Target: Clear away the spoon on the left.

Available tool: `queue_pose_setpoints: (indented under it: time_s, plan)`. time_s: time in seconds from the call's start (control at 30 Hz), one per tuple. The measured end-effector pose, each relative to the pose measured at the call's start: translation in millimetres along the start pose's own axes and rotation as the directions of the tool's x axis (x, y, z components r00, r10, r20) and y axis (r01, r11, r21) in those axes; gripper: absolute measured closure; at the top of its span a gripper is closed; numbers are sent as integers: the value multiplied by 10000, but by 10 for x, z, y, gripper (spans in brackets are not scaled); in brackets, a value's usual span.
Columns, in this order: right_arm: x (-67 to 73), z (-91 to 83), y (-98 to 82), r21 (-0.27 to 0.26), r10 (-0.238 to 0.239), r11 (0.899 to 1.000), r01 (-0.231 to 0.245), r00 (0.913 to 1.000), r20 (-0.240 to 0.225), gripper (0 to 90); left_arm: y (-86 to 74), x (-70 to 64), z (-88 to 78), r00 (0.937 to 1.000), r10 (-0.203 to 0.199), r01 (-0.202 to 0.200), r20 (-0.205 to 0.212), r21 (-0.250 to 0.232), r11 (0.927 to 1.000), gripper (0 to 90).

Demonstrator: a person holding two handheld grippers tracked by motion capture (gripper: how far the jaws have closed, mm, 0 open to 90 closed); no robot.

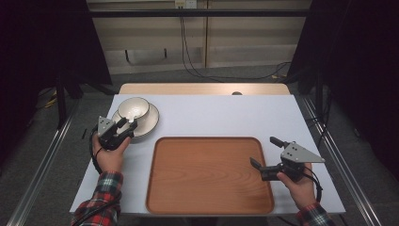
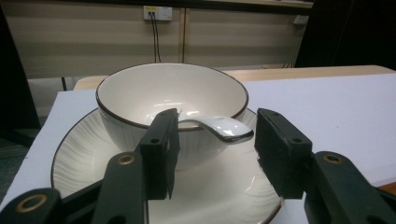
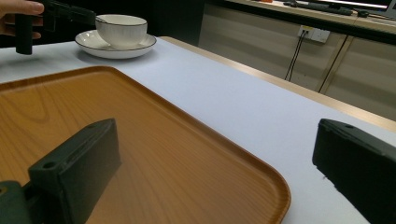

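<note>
Cream ceramic bowl on ribbed cream plate, table's far left corner, white ceramic spoon between left gripper's spread jaws, untouched, right gripper spread over brown wooden tray's right edge.

text: none readable | labels: none | brands: none | numbers: none

Lab — black curtains, aluminium rails, trailing cables
</note>
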State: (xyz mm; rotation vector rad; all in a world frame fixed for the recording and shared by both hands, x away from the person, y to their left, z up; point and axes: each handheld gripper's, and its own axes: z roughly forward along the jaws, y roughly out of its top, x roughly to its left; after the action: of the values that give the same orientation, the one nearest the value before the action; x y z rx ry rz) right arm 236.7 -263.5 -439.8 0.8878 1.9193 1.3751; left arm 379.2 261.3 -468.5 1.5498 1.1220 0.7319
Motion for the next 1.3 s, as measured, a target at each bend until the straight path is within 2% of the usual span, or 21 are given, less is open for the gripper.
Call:
queue_pose_setpoints:
  time_s: [0.2,0.27,0.43,0.63,0.83,0.9,1.0,1.17,1.23,1.3]
  plan:
    - [-2,-12,2,7,34,10000,-34,10000,50,6,13,3,4,10000,-77,77,-1,-119,9999,561]
    - [-7,-11,-1,13,59,10000,-59,10000,43,6,23,14,-7,9997,-218,217,-75,-136,9997,583]
    - [-1,-5,-2,34,-64,10000,64,10000,-22,7,14,33,-13,9985,-530,532,111,-228,9983,657]
    - [-1,-7,-4,70,-47,10000,47,10000,-11,7,12,51,-23,9971,-759,760,58,-353,9965,677]
    - [-2,-6,-7,98,-89,9999,89,10000,-26,9,18,85,-34,9959,-882,892,211,-494,9948,729]
    - [2,-6,-7,104,-43,9999,43,10000,-31,9,29,97,-34,9941,-1069,1079,196,-583,9924,743]
    - [-1,-6,-7,90,-84,9999,85,10000,-46,9,38,114,-37,9934,-1130,1140,178,-716,9909,760]
    - [4,-8,-7,113,-50,9999,50,10000,-59,9,46,137,-45,9935,-1137,1140,92,-636,9914,782]
    - [5,-8,-8,127,-33,9999,34,10000,-79,9,43,147,-38,9915,-1300,1302,81,-838,9879,792]
    - [5,-8,-9,139,-43,9999,44,10000,-82,9,44,160,-44,9910,-1329,1336,135,-826,9876,798]
